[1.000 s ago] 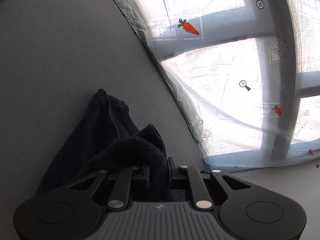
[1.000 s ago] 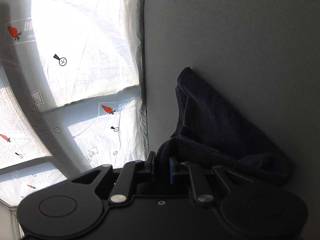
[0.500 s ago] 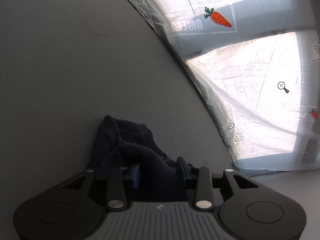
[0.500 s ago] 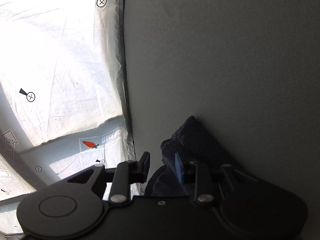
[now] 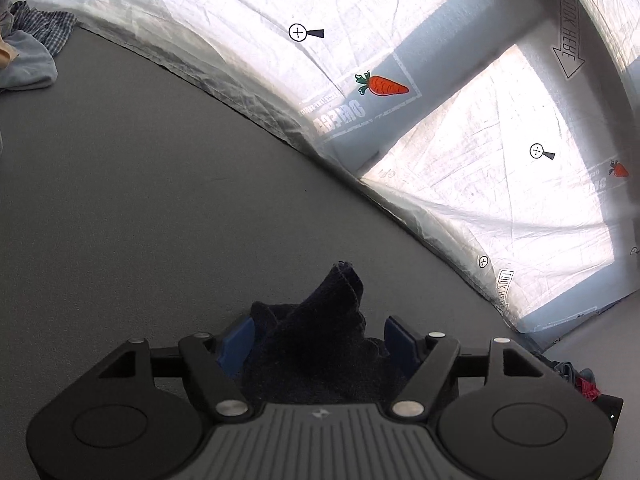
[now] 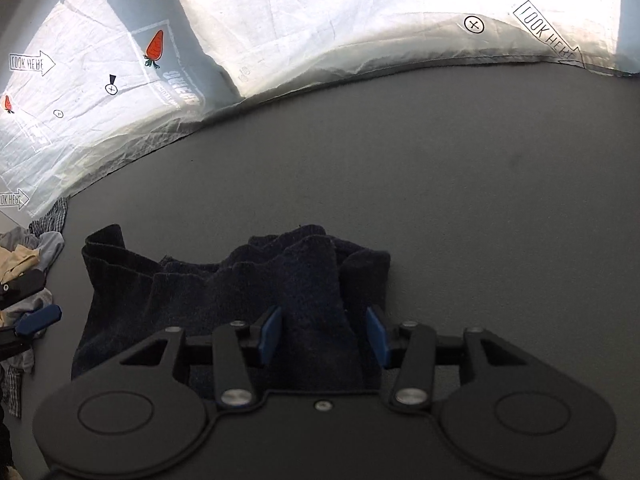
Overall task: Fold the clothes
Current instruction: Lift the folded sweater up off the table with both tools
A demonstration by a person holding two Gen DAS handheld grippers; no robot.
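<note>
Both grippers, left (image 5: 320, 338) & right (image 6: 322, 332), just let go: jaws opening, spread clear of dark towel (image 6: 224, 292) lying bunched btwn them. Fold likely set down.

Strong daylight through translucent white sheet (image 5: 500, 184), sunlit patches blown out to near-white glare in both views. Grey bars of shadow cross sheet (image 6: 192, 60). Grey bench (image 5: 160, 200) dim, evenly lit, darker toward lens. Dark towel (image 6: 240, 280) underexposed, weave barely visible, folds hard to read. Heavy fisheye curvature: sheet edge bows, corners vignette to black. Focus sharp, no motion blur.
</note>
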